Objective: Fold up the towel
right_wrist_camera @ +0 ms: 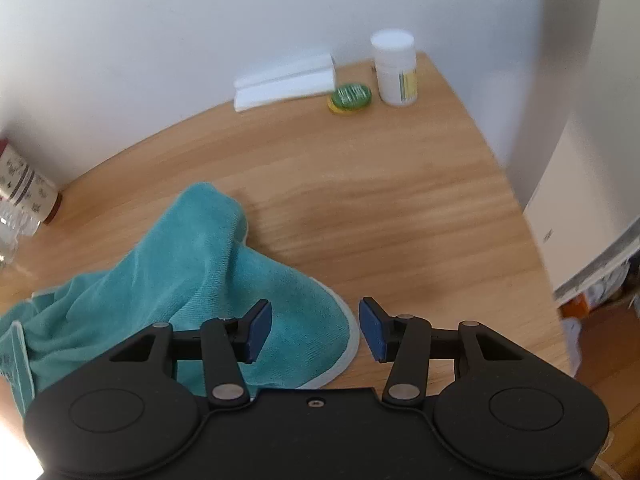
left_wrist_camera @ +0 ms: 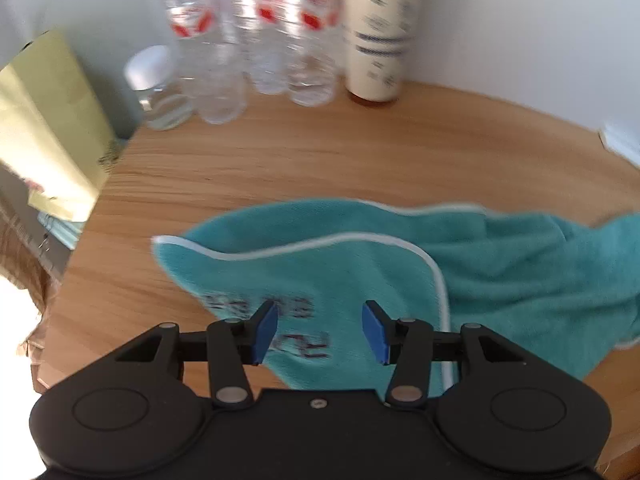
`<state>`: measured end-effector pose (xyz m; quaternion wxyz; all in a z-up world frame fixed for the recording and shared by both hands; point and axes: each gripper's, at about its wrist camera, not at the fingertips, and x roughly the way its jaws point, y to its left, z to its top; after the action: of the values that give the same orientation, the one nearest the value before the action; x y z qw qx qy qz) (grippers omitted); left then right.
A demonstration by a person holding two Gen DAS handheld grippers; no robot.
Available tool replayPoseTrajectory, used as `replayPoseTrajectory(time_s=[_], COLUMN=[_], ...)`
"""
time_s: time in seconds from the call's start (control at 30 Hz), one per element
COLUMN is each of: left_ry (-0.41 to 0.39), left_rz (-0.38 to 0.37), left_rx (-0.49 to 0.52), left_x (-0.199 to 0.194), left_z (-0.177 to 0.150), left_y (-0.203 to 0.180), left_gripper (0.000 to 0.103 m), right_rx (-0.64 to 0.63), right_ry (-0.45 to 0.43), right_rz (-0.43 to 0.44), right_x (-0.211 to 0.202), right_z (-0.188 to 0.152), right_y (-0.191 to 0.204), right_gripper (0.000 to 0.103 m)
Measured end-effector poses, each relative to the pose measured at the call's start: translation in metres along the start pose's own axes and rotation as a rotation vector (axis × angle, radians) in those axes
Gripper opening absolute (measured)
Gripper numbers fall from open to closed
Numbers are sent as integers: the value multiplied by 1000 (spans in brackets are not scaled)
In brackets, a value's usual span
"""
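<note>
A: Two grippers, both with jaws spread apart and holding nothing. The left gripper hangs over the near left part of the towel, above some dark printed lettering. The right gripper hangs over the towel's rounded near right corner, its white edging passing between the blue pads.

B: Where does the towel lie?

A: On the wooden table, near its front edge, bunched and creased rather than flat. One flap with white piping lies turned over the rest, and a ridge of cloth rises toward the middle in the right wrist view.

B: Which step is in hand?

A: By my reading, the approach before the first grasp. No fold has been squared, so the task looks barely begun.

B: What does the next move call for?

A: Probably each gripper lowering onto a corner or hem and closing on a single layer; the cloth then needs spreading flat before any fold. The overlapped flap on the left side risks a pinch through two layers.

B: Any obstacles nearby?

A: Water bottles and a tall cup stand at the far wall, well apart from the towel. A white jar and a green lid sit at the far right corner, also well apart.
</note>
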<state>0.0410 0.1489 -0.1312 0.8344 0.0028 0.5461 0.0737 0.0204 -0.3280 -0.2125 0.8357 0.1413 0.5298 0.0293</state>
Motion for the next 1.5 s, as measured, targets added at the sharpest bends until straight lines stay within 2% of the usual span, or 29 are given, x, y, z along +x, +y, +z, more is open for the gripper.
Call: replayPoseTrajectory(time_s=[0.1,0.17,0.2,0.23,0.33,0.4,0.43,0.47,0.5,0.57,0.67,0.73,0.8,1.0,1.13,1.27,1.4,1.5], left_ry=[15,9,3,3,6,-18,-15,0,11,20,15,9,-6,-45,-49,-47,-44,-42], left_rz=[-16,-18,-20,-23,33,128,149,162,168,169,164,163,193,216,185,145,94,103], left_rx=[8,15,22,28,81,151,172,187,184,179,206,216,218,220,186,156,109,87], left_x=[13,16,17,18,29,38,42,47,50,56,55,57,61,74,79,75,58,46], left_z=[-2,0,2,3,7,8,8,9,9,9,8,9,9,27,43,51,49,41], left_y=[-16,-23,-29,-33,-51,-67,-70,-74,-76,-80,-83,-85,-84,-82,-81,-79,-64,-48], left_gripper=[48,48,49,54,55,54,53,53,52,44,28,14,10,8,7,6,6,5], right_rx=[-66,-64,-67,-79,-206,-303,-304,-281,-265,-251,-246,-241,-231,-228,-177,-185,-166,-164], right_ry=[2,6,15,23,39,31,28,24,25,41,66,72,76,100,135,162,216,249], right_rz=[-38,-64,-46,-39,-85,-130,-132,-133,-138,-144,-147,-167,-196,-277,-312,-348,-322,-298], right_x=[11,17,18,19,21,23,23,22,22,22,23,21,19,14,7,-1,-9,-8], right_z=[-3,-3,-3,-4,-14,-21,-22,-21,-20,-16,-13,-14,-15,-21,-29,-45,-60,-65], right_y=[10,10,10,11,25,34,34,32,29,25,21,18,13,-4,-13,-12,-11,-9], right_gripper=[52,46,46,46,44,42,40,32,27,9,4,4,4,4,4,4,4,4])
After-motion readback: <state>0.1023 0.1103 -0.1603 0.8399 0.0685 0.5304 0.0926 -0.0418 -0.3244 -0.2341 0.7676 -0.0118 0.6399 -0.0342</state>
